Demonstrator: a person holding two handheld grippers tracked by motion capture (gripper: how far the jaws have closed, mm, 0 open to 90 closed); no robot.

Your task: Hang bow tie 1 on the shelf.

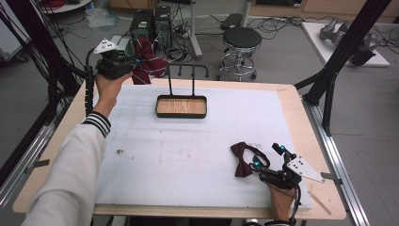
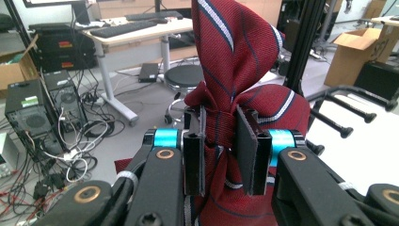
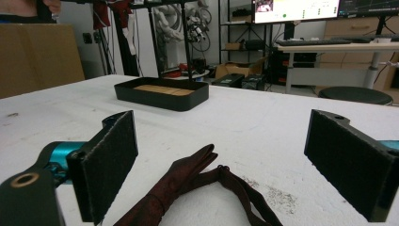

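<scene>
At the table's far left corner, the left gripper (image 1: 123,63) holds a red striped necktie (image 2: 237,61) clenched between its jaws, raised above the table. Near right, the right gripper (image 3: 221,165) rests with jaws spread wide around a dark red bow tie (image 1: 243,159) lying on the white mat (image 1: 188,155); a black tray stand (image 1: 181,106) sits at far centre.

striped red tie (image 2: 235,61): bunched, claw-pinched | dark bow tie (image 1: 243,159): flat on mat
</scene>
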